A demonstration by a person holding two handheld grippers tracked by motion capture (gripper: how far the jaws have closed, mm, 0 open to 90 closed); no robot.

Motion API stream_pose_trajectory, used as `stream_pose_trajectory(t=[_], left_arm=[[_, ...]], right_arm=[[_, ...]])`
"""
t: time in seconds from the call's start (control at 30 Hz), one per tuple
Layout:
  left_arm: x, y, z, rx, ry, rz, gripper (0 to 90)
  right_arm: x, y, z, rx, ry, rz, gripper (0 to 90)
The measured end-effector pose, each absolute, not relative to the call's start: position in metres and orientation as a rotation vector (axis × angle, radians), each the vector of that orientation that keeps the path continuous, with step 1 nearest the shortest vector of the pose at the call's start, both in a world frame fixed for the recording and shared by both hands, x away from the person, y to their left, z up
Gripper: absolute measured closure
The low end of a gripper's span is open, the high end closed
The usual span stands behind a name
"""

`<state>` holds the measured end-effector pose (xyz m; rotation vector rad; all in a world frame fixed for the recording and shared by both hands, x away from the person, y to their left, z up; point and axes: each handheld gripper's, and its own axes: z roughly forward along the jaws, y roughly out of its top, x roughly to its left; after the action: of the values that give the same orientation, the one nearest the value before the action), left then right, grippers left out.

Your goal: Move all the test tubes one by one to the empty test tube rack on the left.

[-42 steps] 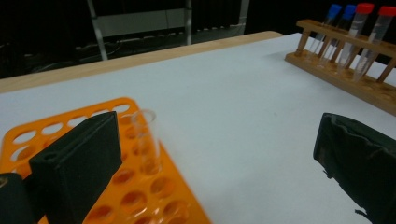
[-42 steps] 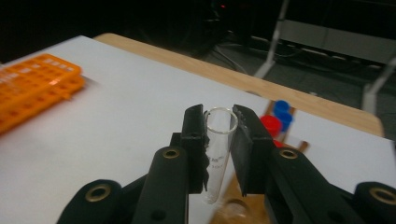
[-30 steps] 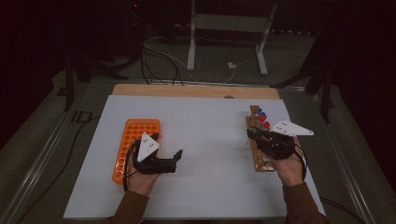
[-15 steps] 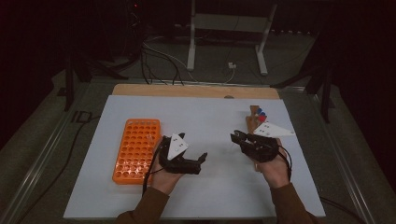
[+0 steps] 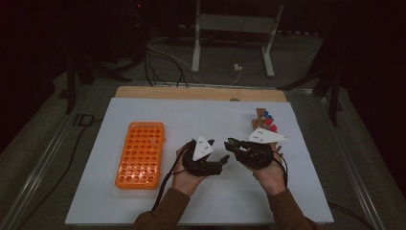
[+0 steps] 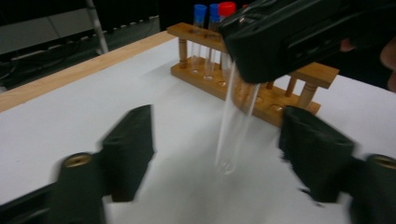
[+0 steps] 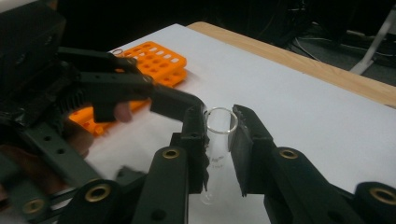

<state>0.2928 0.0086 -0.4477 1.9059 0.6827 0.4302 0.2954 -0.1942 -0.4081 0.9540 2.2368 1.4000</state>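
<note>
A: Where's your glass tube [image 7: 217, 154]?
B: Clamped upright in your right gripper [image 7: 219, 140], left of the wooden rack [image 6: 261, 88] holding capped tubes [image 6: 200, 32].
A: Your left gripper [image 6: 224, 140]?
B: Jaws just closing, pads apart either side of the tube, not touching. Orange rack [image 5: 141, 153] far left.

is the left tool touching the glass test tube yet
Apart. The left gripper view shows the test tube hanging between the left tool's closing jaws, white table on both sides.

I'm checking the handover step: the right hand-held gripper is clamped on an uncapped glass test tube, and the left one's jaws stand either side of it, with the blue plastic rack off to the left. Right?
Almost. The plastic rack is orange, not blue, as the high view shows. The rest holds: the right hand-held gripper clamps the uncapped test tube, and the left hand-held gripper, whose jaws have just been closing, stands either side of it without pressing.
</note>
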Motion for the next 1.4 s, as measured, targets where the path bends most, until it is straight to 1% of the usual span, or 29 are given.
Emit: stream_pose_trajectory(t=[0.1, 0.17, 0.27, 0.37, 0.6, 0.77, 0.8, 0.9, 0.93, 0.97, 1.0, 1.03, 1.13, 1.17, 1.2, 1.23, 1.27, 1.4], left_arm=[[0.294, 0.005, -0.447, 1.909, 0.658, 0.408, 49.8], [0.294, 0.003, -0.447, 1.914, 0.647, 0.401, 56.7], [0.294, 0.002, -0.448, 1.917, 0.636, 0.396, 64.4], [0.295, 0.002, -0.448, 1.921, 0.637, 0.397, 69.9], [0.294, 0.003, -0.448, 1.924, 0.625, 0.406, 74.9], [0.294, 0.003, -0.448, 1.923, 0.625, 0.403, 75.5], [0.294, 0.003, -0.448, 1.923, 0.629, 0.404, 75.5], [0.294, 0.004, -0.448, 1.927, 0.638, 0.41, 75.4], [0.294, 0.004, -0.448, 1.926, 0.64, 0.41, 75.5], [0.294, 0.004, -0.448, 1.926, 0.64, 0.41, 75.5], [0.295, 0.006, -0.448, 1.926, 0.645, 0.414, 75.4], [0.295, 0.006, -0.448, 1.923, 0.648, 0.409, 75.5], [0.296, 0.009, -0.448, 1.922, 0.656, 0.413, 75.5], [0.296, 0.009, -0.448, 1.922, 0.656, 0.413, 75.5], [0.296, 0.01, -0.448, 1.923, 0.661, 0.413, 75.5], [0.295, 0.012, -0.447, 1.918, 0.669, 0.415, 75.5], [0.295, 0.012, -0.447, 1.918, 0.669, 0.415, 75.5], [0.295, 0.02, -0.445, 1.907, 0.684, 0.422, 75.5]], right_arm=[[0.295, -0.192, -0.409, 0.949, 2.243, 1.406, 76.6], [0.295, -0.19, -0.409, 0.949, 2.248, 1.411, 76.6], [0.295, -0.189, -0.41, 0.946, 2.254, 1.412, 76.6], [0.295, -0.188, -0.41, 0.945, 2.258, 1.411, 76.6], [0.295, -0.188, -0.41, 0.943, 2.26, 1.415, 76.6], [0.295, -0.188, -0.41, 0.945, 2.262, 1.417, 75.9], [0.296, -0.189, -0.41, 0.953, 2.261, 1.426, 74.7], [0.297, -0.192, -0.41, 0.973, 2.254, 1.473, 64.2], [0.297, -0.193, -0.41, 0.975, 2.25, 1.475, 59.1], [0.297, -0.193, -0.41, 0.975, 2.25, 1.475, 59.1], [0.297, -0.195, -0.41, 0.97, 2.243, 1.47, 42.1], [0.297, -0.195, -0.409, 0.976, 2.237, 1.458, 36.6], [0.296, -0.196, -0.409, 0.974, 2.213, 1.435, 24.3], [0.296, -0.196, -0.409, 0.974, 2.213, 1.435, 24.3], [0.297, -0.198, -0.409, 0.994, 2.197, 1.42, 18.8], [0.297, -0.2, -0.41, 1.007, 2.187, 1.42, 15.6], [0.297, -0.2, -0.41, 1.007, 2.187, 1.42, 15.6], [0.298, -0.211, -0.414, 1.038, 2.152, 1.399, 4.0]])
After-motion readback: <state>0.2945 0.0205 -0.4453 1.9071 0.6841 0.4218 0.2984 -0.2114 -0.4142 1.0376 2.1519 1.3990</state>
